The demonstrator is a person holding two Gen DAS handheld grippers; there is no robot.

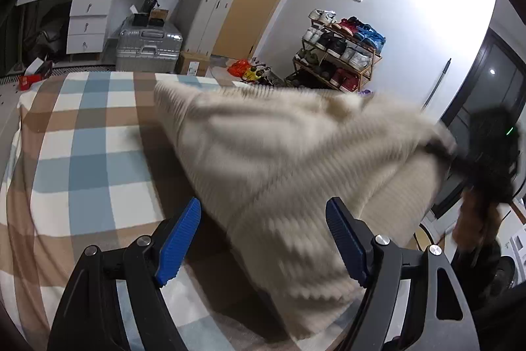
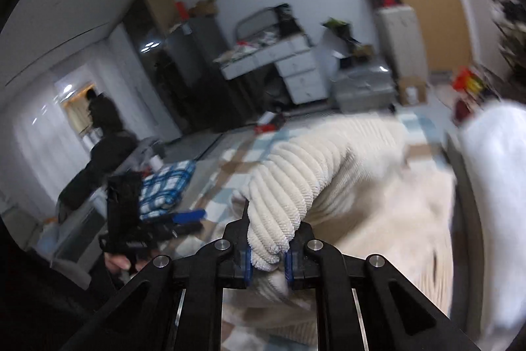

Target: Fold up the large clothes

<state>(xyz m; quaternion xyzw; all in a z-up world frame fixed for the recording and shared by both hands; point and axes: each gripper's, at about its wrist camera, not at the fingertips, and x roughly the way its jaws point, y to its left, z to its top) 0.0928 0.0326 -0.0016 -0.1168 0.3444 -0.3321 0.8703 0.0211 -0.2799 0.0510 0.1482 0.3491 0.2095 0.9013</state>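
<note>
Left view first: closest to the lens are my left claw's [image 1: 263, 239] blue pads [image 1: 179, 244], standing wide with nothing pinched. The cream sweater [image 1: 279, 160] hangs right in front of them, its lower part dropping between and past the pads without either pressing on it, as far as I can tell. It's stretched up to the right where my right claw [image 1: 440, 150] has it, and the far end rests on the checked bed cover [image 1: 82, 137].

If I want this fold clean, I'd say the left claw needs to grab the loose lower edge level with the right one's hold, so the cloth goes down flat instead of sagging in a diagonal. Keep it taut, not yanked, ribbed knit stretches easily.

Hard to read here: the sweater is smeared with blur, the right claw is a dark blob at the frame edge, and I can't tell sleeve from hem.

Right view: nearest are the right claw's [image 2: 268, 259] pads, narrow, clamped on a bunched roll of the sweater [image 2: 305, 180]. Looks like a decent bite, though a thick wad like that could slip if I swing fast.

The left claw [image 2: 187, 217] shows at left, blurry, one blue pad visible. The rest of the sweater falls away to the right, blurred, and something white [image 2: 493, 186] at the right edge is cut off; can't say what it is. The bed under the cloth is mostly hidden.
</note>
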